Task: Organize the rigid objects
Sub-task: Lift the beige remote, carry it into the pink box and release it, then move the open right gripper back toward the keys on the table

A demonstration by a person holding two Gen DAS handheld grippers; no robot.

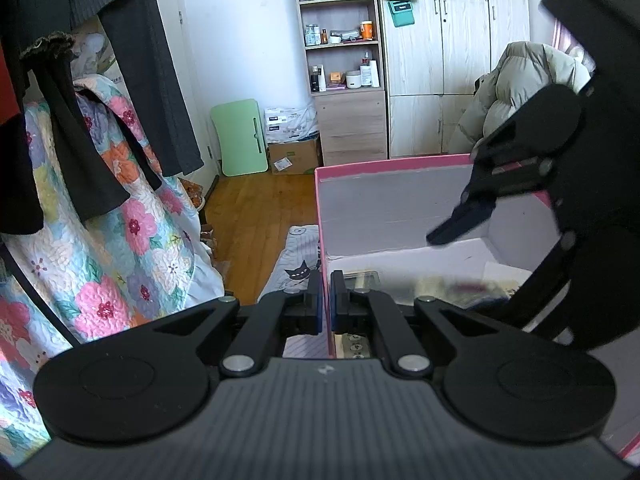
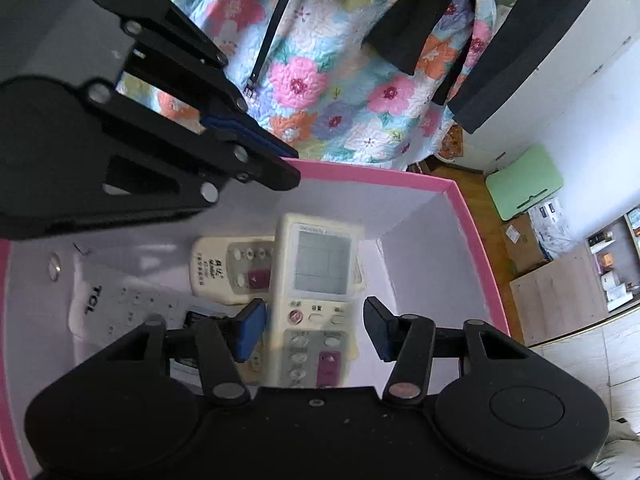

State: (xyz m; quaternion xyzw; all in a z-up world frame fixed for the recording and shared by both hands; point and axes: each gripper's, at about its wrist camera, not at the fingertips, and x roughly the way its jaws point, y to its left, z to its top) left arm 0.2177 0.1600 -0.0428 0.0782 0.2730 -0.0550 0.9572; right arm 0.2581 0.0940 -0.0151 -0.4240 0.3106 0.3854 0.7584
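Observation:
A pink box (image 2: 476, 236) with white inner walls holds several remote controls. A cream remote with a screen (image 2: 318, 280) lies on top, over a smaller cream remote (image 2: 224, 270) and a white TCL remote (image 2: 120, 304). My right gripper (image 2: 316, 326) is open above the box, its fingers on either side of the screen remote without touching it. My left gripper (image 1: 326, 300) is shut on the box's pink left wall (image 1: 325, 216); it also shows in the right wrist view (image 2: 276, 160). The right gripper also shows in the left wrist view (image 1: 460, 224), over the box.
A floral quilt (image 1: 120, 220) and dark hanging clothes (image 1: 132, 60) are on the left. A wooden floor (image 1: 256, 216), a green folding table (image 1: 240, 140), a cardboard box (image 1: 294, 156), a shelf unit (image 1: 344, 60) and a wardrobe (image 1: 452, 40) lie beyond. A puffer jacket (image 1: 520, 84) hangs at right.

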